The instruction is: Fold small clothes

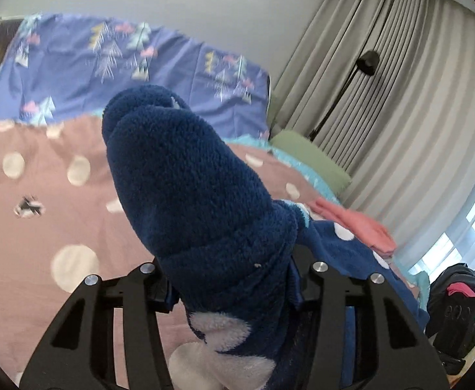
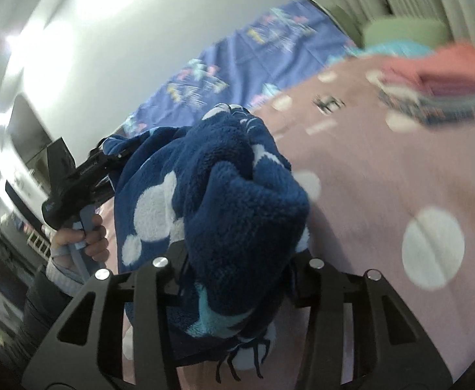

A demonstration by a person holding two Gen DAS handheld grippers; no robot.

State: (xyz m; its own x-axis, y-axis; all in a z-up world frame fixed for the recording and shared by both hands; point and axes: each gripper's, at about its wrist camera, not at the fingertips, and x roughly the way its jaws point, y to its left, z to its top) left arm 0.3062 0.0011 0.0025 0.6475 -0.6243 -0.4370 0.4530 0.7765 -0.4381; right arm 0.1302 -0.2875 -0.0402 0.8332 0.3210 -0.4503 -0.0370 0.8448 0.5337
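Note:
A fluffy dark blue garment with white dots (image 1: 191, 195) hangs bunched between both grippers above the bed. My left gripper (image 1: 234, 279) is shut on one end of it; the cloth covers the fingertips. My right gripper (image 2: 237, 269) is shut on the other end of the same blue garment (image 2: 237, 201). In the right wrist view the left gripper (image 2: 74, 178) and the hand holding it are at the left, with the garment draped from it.
A pink bedspread with white dots (image 1: 58, 195) lies below. A folded pink and blue stack of clothes (image 2: 439, 81) sits at the bed's far side. A purple patterned sheet (image 1: 123, 65), a green pillow (image 1: 312, 159) and grey curtains (image 1: 400, 97) are behind.

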